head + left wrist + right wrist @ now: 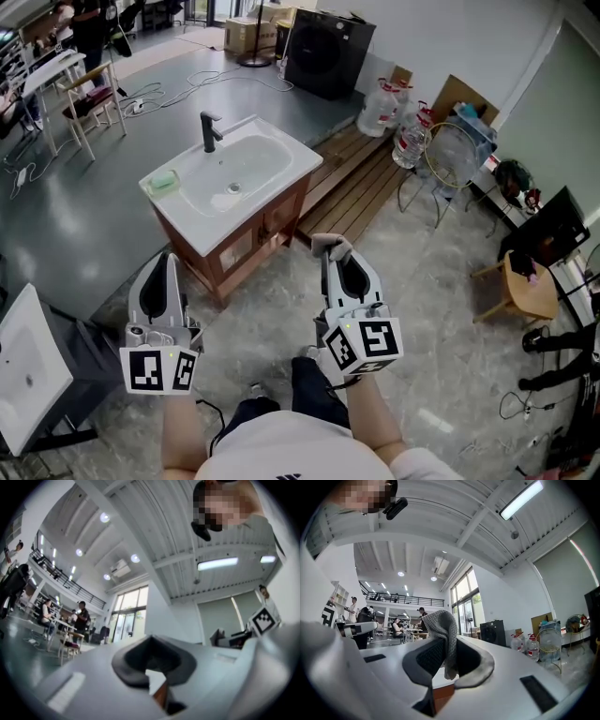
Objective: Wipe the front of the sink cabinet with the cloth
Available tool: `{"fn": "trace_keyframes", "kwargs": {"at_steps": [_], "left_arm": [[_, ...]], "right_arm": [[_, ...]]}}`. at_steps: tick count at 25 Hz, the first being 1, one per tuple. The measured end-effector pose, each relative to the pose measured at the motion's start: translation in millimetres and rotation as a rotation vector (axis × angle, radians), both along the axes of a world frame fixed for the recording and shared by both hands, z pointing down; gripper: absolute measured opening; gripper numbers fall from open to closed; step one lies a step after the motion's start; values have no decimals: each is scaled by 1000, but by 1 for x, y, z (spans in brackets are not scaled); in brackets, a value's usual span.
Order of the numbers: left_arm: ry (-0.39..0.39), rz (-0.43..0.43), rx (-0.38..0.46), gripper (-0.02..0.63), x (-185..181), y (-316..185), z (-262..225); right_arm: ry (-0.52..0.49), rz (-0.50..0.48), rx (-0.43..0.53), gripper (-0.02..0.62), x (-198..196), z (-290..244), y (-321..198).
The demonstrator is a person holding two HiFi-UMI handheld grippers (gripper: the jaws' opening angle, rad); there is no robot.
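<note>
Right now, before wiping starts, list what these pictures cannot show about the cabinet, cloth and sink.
Sink cabinet front: head view, steep angle foreshortens it; gripper views, own jaws hide all but a wood sliver.
Cloth: right gripper view, bunched in the right gripper, shape hidden.
Green item on sink rim: head view, too small to name.

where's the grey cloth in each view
Head view: cloth at the right gripper's tip, just below centre.
Left gripper view: not in it.
Right gripper view: cloth at centre, pinched between the jaws.
Shared landmark: black appliance, in head and right gripper views.
</note>
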State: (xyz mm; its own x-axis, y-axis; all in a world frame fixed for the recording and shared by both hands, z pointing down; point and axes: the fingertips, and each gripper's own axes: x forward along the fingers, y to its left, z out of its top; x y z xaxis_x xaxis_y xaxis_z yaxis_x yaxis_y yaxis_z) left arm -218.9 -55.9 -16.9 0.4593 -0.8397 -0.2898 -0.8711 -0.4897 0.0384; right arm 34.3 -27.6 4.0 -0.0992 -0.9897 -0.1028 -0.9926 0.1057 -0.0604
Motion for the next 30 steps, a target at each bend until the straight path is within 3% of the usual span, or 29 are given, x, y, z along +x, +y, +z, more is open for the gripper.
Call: {"fn": "trace_keyframes", "kwargs": {"at_steps": [10, 19, 30], "left_arm": [[-4, -42, 17, 5, 44, -57, -8], [14, -137, 61, 5, 88, -120, -22], [-15, -241, 36, 5, 134, -160, -10]], "right_arm": [[-4, -63, 13, 44, 39, -3, -73], [-2, -179, 35, 44, 77, -9, -160], [-2, -312, 1, 44, 109, 6, -228]]}}
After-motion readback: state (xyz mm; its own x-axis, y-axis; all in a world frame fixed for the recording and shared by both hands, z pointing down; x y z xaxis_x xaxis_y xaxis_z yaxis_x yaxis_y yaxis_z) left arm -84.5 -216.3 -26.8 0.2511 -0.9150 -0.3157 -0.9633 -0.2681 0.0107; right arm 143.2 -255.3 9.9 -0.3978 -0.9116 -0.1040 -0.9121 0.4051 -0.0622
